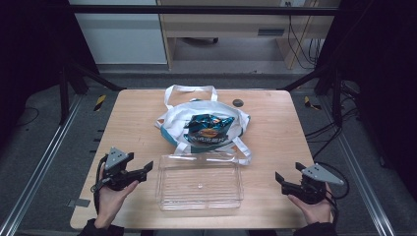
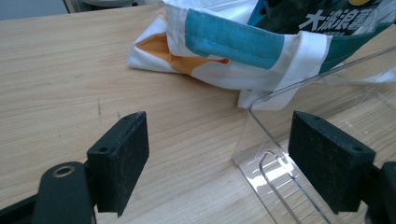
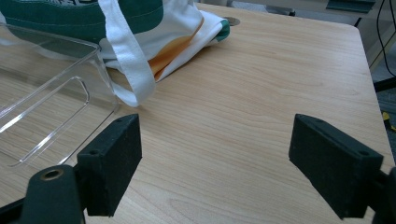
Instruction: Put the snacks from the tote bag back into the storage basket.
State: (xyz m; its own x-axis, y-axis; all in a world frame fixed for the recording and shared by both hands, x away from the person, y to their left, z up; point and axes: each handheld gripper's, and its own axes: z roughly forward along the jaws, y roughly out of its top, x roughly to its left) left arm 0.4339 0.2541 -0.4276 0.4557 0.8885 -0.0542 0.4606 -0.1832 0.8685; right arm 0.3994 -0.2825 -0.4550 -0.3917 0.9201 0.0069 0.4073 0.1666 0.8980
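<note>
A white and teal tote bag [image 1: 196, 115] lies in the middle of the wooden table [image 1: 133, 113], with a dark blue snack packet [image 1: 209, 130] showing in its mouth. A clear plastic bin [image 1: 199, 183] stands empty just in front of the bag. My left gripper [image 1: 140, 172] is open at the bin's left side; its jaws frame the bin's near corner [image 2: 261, 140] and the bag [image 2: 233, 42]. My right gripper [image 1: 287, 178] is open to the right of the bin, over bare wood, with the bin's edge [image 3: 56, 93] and a bag strap [image 3: 128, 60] ahead to its left.
A small dark round grommet [image 1: 238, 103] sits in the tabletop behind the bag. Black frame bars run along both sides of the table. A wooden desk [image 1: 226, 24] stands beyond the far edge, with cables on the floor at the right.
</note>
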